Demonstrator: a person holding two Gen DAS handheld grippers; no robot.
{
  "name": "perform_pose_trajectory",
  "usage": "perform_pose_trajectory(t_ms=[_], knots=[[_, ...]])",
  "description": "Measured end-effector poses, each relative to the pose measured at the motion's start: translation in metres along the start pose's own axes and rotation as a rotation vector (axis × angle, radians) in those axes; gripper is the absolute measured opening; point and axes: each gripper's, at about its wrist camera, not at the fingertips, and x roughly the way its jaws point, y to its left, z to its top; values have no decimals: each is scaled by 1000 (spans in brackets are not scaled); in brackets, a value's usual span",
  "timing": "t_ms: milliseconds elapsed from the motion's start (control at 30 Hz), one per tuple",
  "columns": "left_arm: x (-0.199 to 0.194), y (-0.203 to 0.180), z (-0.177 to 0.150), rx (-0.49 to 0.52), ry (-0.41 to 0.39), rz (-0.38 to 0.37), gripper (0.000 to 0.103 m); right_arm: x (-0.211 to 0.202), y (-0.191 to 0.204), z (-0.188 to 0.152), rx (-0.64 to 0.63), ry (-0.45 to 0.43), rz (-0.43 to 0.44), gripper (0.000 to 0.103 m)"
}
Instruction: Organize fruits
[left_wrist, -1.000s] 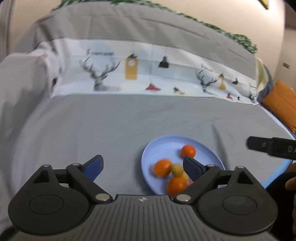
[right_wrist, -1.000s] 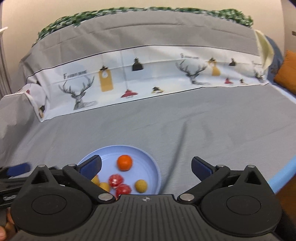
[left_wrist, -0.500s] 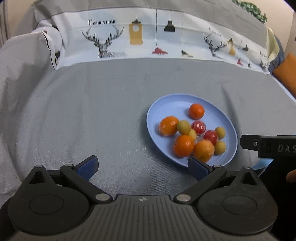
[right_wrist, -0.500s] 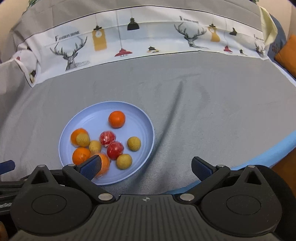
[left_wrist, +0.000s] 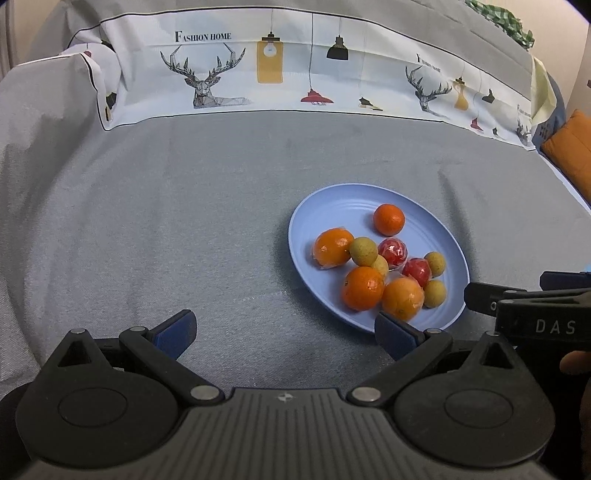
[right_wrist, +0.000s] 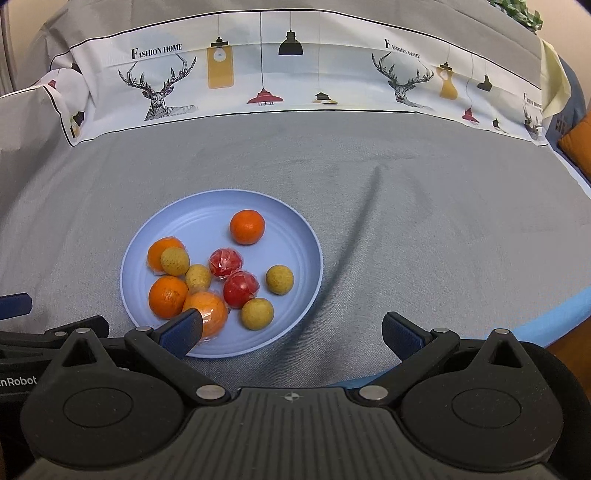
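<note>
A light blue plate (left_wrist: 332, 199) (right_wrist: 295, 243) lies on the grey cloth and holds several fruits: oranges (left_wrist: 388, 219) (right_wrist: 247, 226), red wrapped fruits (left_wrist: 392, 252) (right_wrist: 225, 262) and small yellow-brown round fruits (left_wrist: 363, 251) (right_wrist: 279, 279). My left gripper (left_wrist: 284, 332) is open and empty, hovering over bare cloth to the left of the plate's near rim. My right gripper (right_wrist: 293, 332) is open and empty too, above the plate's near right rim; its left finger pad (right_wrist: 183, 330) overlaps the nearest orange (right_wrist: 210, 310) in the picture.
The grey cloth (left_wrist: 166, 221) covers a wide flat surface, with a white printed band (right_wrist: 295, 74) of deer and lamps along the far side. An orange cushion (left_wrist: 572, 147) lies at far right. A light blue edge (right_wrist: 554, 314) runs along the near right.
Both cameras have tilted down and moved in over the past second, so the plate and all its fruits are now in full view. Both grippers stayed open.
</note>
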Motion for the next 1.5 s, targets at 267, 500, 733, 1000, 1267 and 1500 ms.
perform_pose_trajectory(t_ms=[267,500,733,1000,1267,1500], knots=[[0,-1,0,5,-2,-8,103,0,1,0,-9,0,1,102],[0,-1,0,8,-7,-15,103,0,0,0,-7,0,2,102],[0,-2,0,10,-8,-21,103,0,0,0,-7,-1,2,102],[1,-1,0,1,-6,-32,103,1,0,0,-7,0,2,102],[2,0,1,-6,-6,-38,103,2,0,-1,-9,3,0,102],[3,0,1,-8,-7,-42,103,3,0,-2,-6,5,-4,102]])
